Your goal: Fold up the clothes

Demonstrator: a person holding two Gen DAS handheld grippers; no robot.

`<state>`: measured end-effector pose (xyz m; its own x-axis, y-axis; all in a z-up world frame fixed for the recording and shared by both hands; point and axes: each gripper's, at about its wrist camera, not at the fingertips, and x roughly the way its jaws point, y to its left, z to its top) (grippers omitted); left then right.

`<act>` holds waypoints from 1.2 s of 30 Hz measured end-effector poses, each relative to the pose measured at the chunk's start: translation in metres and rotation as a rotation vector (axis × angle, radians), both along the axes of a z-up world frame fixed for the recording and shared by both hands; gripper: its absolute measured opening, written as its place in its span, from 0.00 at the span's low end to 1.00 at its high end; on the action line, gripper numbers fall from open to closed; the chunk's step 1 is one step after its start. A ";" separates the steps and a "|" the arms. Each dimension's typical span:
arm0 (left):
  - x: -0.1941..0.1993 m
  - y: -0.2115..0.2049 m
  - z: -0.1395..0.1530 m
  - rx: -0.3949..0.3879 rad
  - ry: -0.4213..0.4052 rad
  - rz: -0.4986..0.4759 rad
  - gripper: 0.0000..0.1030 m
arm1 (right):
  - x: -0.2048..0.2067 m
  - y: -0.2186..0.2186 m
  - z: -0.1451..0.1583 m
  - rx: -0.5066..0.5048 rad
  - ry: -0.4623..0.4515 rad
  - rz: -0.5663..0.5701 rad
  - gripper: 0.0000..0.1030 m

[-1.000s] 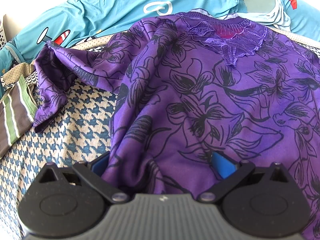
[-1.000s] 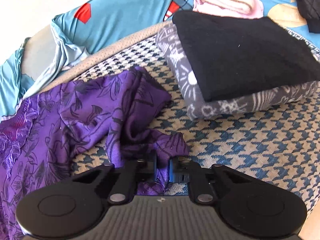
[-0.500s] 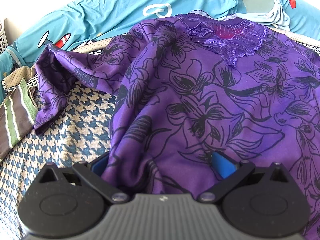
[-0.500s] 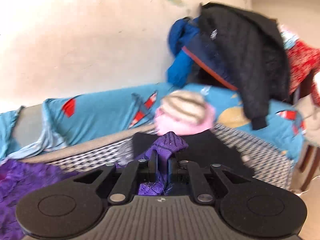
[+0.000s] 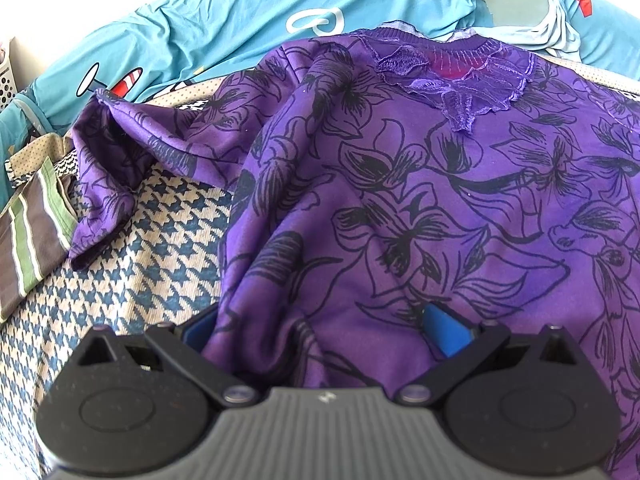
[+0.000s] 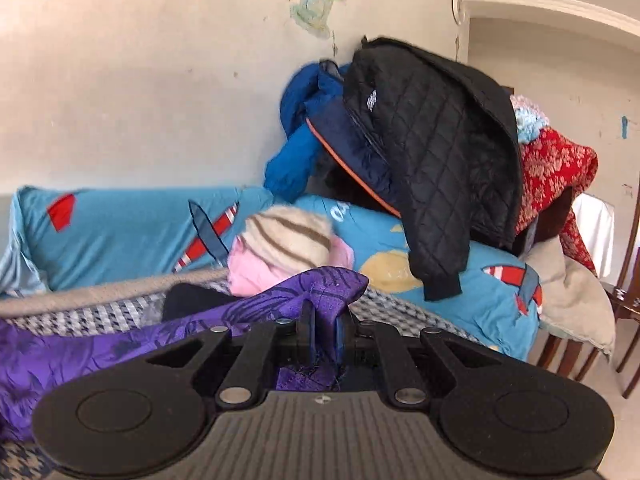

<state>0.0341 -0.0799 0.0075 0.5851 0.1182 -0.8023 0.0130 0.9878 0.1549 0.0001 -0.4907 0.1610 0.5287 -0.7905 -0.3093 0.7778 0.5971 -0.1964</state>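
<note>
From my left wrist view, my left gripper [image 5: 320, 332] points down at the purple floral top [image 5: 420, 200], which lies front-up on the houndstooth cover [image 5: 120, 280] with its lace neckline [image 5: 456, 76] toward the far edge. A thick bunch of the hem sits between my blue pads [image 5: 446, 330], which stand wide apart. I judge they are clamping that bunch, though the cloth hides the left pad and I cannot be sure how hard they press. One sleeve [image 5: 104, 168] trails off toward the left edge, unfolded. A striped cloth [image 5: 28, 240] lies at that edge, and a turquoise printed sheet [image 5: 240, 12] runs along the back. Its prints are pictures and a loop shape; I can read no words.

From my right wrist view, my right gripper [image 6: 323, 338] is nearly pressed together, pinching a corner of the same purple top, lifted clear of the cover and pointing toward the wall. The rest of the garment hangs away to the left. Beyond are a pink and striped bundle [image 6: 280, 252] and a black quilted jacket [image 6: 432, 168] slung over a pile; it carries a small white label, too blurred to read.

The fold has hardly begun, as I judge it: the body is spread out, one corner is raised for the first fold, and the sleeves and every further fold remain.
</note>
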 end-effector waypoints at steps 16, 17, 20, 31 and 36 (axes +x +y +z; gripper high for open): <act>0.000 -0.002 0.000 0.012 -0.006 0.001 1.00 | 0.007 0.014 -0.008 0.181 0.019 0.318 0.24; 0.000 -0.001 0.000 0.011 -0.006 0.000 1.00 | 0.012 0.022 -0.011 0.170 0.044 0.357 0.25; 0.000 -0.001 0.000 0.011 -0.007 0.000 1.00 | 0.026 0.038 -0.020 0.197 0.099 0.453 0.28; 0.001 0.001 -0.001 0.006 -0.009 -0.004 1.00 | 0.065 0.051 -0.045 0.272 0.093 0.490 0.28; 0.001 0.001 0.000 0.002 -0.005 -0.006 1.00 | 0.085 0.063 -0.067 0.277 0.243 0.520 0.35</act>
<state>0.0355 -0.0786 0.0071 0.5895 0.1163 -0.7994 0.0181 0.9874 0.1571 0.0847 -0.4274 0.0943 0.7107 -0.3228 -0.6250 0.3253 0.9386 -0.1148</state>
